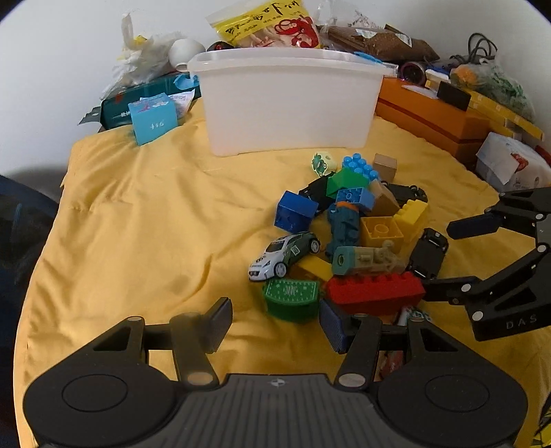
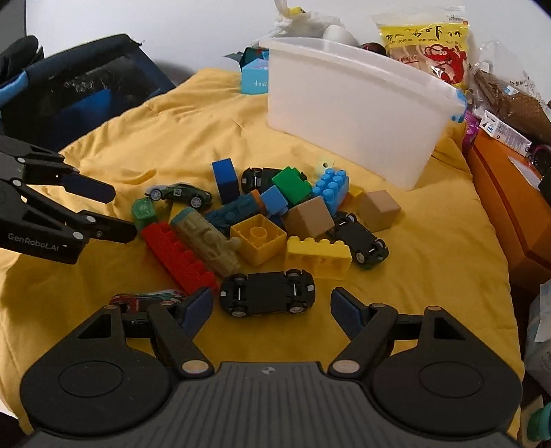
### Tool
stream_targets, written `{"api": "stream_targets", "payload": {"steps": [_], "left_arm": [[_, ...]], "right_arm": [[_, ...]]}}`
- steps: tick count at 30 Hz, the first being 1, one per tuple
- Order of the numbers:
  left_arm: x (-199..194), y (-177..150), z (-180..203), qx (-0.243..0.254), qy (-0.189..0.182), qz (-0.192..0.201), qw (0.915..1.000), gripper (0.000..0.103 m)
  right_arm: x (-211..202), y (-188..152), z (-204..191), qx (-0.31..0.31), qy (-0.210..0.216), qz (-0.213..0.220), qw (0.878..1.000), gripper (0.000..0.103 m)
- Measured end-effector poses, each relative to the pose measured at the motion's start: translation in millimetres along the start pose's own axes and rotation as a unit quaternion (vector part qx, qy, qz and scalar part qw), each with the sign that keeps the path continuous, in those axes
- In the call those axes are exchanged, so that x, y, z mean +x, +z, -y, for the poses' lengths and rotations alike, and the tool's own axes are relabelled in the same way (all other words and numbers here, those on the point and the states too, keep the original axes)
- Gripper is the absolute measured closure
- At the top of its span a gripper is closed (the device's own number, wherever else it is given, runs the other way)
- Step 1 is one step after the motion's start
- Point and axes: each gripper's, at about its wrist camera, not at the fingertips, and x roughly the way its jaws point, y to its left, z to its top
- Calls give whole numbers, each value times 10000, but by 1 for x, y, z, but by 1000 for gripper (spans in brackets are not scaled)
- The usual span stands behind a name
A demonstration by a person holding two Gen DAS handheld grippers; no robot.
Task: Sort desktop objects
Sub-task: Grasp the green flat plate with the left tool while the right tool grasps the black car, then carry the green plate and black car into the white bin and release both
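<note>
A pile of toys lies on the yellow cloth (image 1: 137,224): a white and green toy car (image 1: 284,255), a green stamp block (image 1: 291,298), a red brick (image 1: 375,291), yellow bricks and blue bricks. My left gripper (image 1: 275,322) is open and empty, just short of the green block. My right gripper (image 2: 272,308) is open, its fingers on either side of an upturned black toy car (image 2: 267,293). The white bin (image 1: 289,100) stands behind the pile; it also shows in the right wrist view (image 2: 354,110).
Behind the bin lie snack bags (image 1: 272,24), a light blue box (image 1: 153,117) and an orange box (image 1: 430,117). A dark bag (image 2: 82,82) sits off the cloth's left edge. Wooden blocks (image 2: 378,205) lie at the pile's right side.
</note>
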Motion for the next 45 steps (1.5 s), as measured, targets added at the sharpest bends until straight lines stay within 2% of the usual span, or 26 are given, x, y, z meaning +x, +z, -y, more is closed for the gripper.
{"api": "stream_targets", "payload": {"steps": [6,8,9,10,11,15,25,33,38,45], "left_arm": [[12,1,-1,-82,-22,-76,9999,46],[15,1,-1,-6,-113,-102,9999,55],[15,1,0,5,-128,-87,9999,56],[14,1,1,20,-131,-68,9999,59],[14,1,2,54,-155,-56,9998,63],[13,1,3,108,-179,-23,9998,64],[-13,12,-14,-227,-48,286,9993,64],[-39,71,-32,-473,22,800,9957,64],[-42,125,-41,-411,-11,976,9944,64],[-31,199,-46,-480,-41,1033,9935,64]], "right_arm": [[12,-6,1,136,-41,-120,9998,25],[16,-6,0,119,-39,-134,9998,27],[16,-6,0,68,-57,-112,9999,29],[16,-5,-1,26,-41,-86,10000,35],[16,-4,-1,-1,-5,-80,10000,35],[12,-3,-2,-112,49,8,9999,35],[-7,-2,23,530,-92,184,9984,35],[-31,28,47,965,-91,688,9929,35],[-42,68,70,1184,-92,975,9881,35],[-51,128,110,1366,-154,1361,9811,34]]}}
